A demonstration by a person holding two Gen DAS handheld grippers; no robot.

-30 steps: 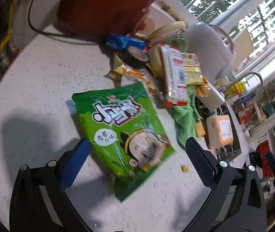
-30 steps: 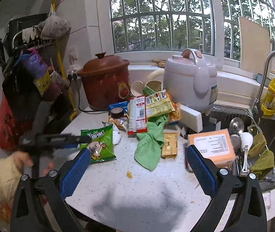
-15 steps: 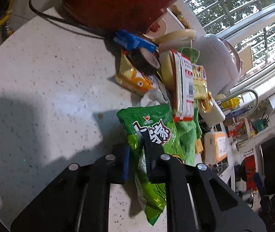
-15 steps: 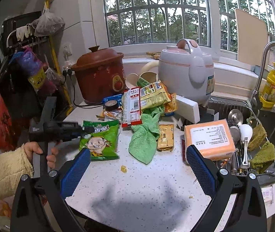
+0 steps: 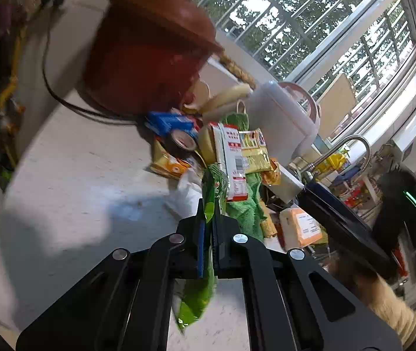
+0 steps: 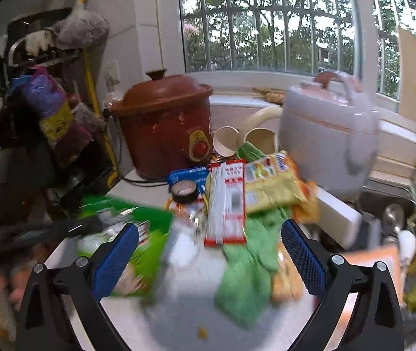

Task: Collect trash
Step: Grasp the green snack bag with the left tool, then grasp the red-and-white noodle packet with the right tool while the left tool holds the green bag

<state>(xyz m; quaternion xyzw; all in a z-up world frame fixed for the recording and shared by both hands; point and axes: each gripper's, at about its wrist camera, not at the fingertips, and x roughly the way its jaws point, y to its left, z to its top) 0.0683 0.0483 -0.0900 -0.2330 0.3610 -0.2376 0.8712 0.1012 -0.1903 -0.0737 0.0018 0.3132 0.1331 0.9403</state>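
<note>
Green foil snack bag (image 5: pixel 208 204): printed wrapper, glossy, creased, seen edge-on in the left wrist view. Pinched flat between the blue pads of the left gripper (image 5: pixel 208 242), which is clamped tight on it; one end sticks up ahead of the fingertips, the other hangs crumpled below them. Judged light, limp and slick; a hold near the middle, as here, should keep it from sliding out, though the loose lower end may flap or snag.

Just ahead of the left gripper: red-and-white packet (image 5: pixel 231 161), yellow packet (image 5: pixel 254 152), green cloth (image 5: pixel 246 207), tape roll (image 5: pixel 183 142) and blue wrapper (image 5: pixel 168 122), heaped on the white speckled counter (image 5: pixel 76 169). Further ahead: brown crock pot (image 5: pixel 146 55); to its right, white rice cooker (image 5: pixel 284 117).

Right gripper (image 6: pixel 208 257): jaws wide and closing, nothing between the pads; cloth and packets lie beyond its tips.
</note>
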